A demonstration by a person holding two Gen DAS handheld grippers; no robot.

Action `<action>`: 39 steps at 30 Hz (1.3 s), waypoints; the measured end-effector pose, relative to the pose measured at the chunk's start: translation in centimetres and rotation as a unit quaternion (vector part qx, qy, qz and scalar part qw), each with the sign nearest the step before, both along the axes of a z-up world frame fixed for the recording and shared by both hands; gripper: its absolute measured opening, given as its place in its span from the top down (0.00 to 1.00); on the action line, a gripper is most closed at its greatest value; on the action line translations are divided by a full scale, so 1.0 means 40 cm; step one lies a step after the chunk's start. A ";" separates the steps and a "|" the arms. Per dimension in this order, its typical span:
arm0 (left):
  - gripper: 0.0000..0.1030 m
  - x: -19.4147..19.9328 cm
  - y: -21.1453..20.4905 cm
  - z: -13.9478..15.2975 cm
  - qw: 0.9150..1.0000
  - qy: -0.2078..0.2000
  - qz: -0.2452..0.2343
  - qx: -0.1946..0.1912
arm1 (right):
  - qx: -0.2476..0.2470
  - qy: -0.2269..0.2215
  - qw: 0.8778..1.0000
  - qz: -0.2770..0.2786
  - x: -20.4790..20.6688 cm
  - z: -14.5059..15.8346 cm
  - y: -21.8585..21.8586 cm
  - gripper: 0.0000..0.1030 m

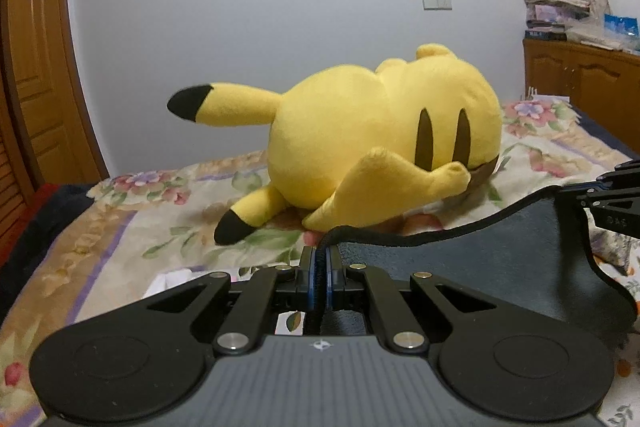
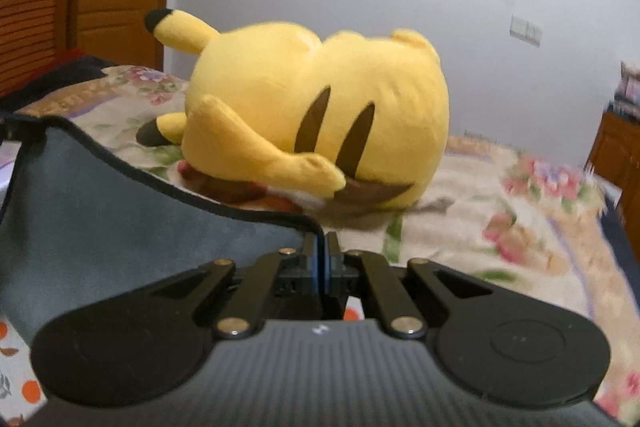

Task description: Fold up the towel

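A dark blue-grey towel (image 1: 472,259) with a black hem hangs stretched between my two grippers above the bed. My left gripper (image 1: 320,259) is shut on its left corner; the hem runs between the blue pads. My right gripper (image 2: 323,247) is shut on the towel's (image 2: 120,211) right corner. The right gripper also shows in the left wrist view (image 1: 612,203) at the right edge. The towel's lower part is hidden behind the gripper bodies.
A big yellow plush toy (image 1: 380,139) lies on the floral bedspread (image 1: 120,227) just beyond the towel. A wooden door (image 1: 36,47) is at the left, a wooden cabinet (image 1: 584,83) with clutter at the right.
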State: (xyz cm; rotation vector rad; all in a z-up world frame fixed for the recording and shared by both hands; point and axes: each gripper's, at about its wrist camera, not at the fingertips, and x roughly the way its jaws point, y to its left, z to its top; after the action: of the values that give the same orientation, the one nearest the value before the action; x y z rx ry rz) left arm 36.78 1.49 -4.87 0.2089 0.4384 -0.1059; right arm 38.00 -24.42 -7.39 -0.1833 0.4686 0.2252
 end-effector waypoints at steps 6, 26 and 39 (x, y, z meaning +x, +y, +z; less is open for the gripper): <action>0.94 0.028 -0.001 -0.052 1.000 0.019 0.009 -0.009 | -0.007 0.026 1.000 -0.012 0.017 -0.039 0.010 0.97; 0.76 0.036 -0.002 -0.118 0.999 0.041 0.020 -0.001 | -0.013 0.058 0.998 -0.033 0.028 -0.084 0.030 0.86; 0.54 -0.001 -0.006 -0.139 0.998 0.059 0.010 -0.008 | 0.000 0.064 0.997 -0.037 -0.013 -0.090 0.026 0.55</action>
State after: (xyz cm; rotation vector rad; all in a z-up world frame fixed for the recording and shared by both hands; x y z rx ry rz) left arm 36.73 1.26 -10.42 0.1837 0.5563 -0.1015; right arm 37.49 -23.36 -10.99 -0.1516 0.6024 0.1657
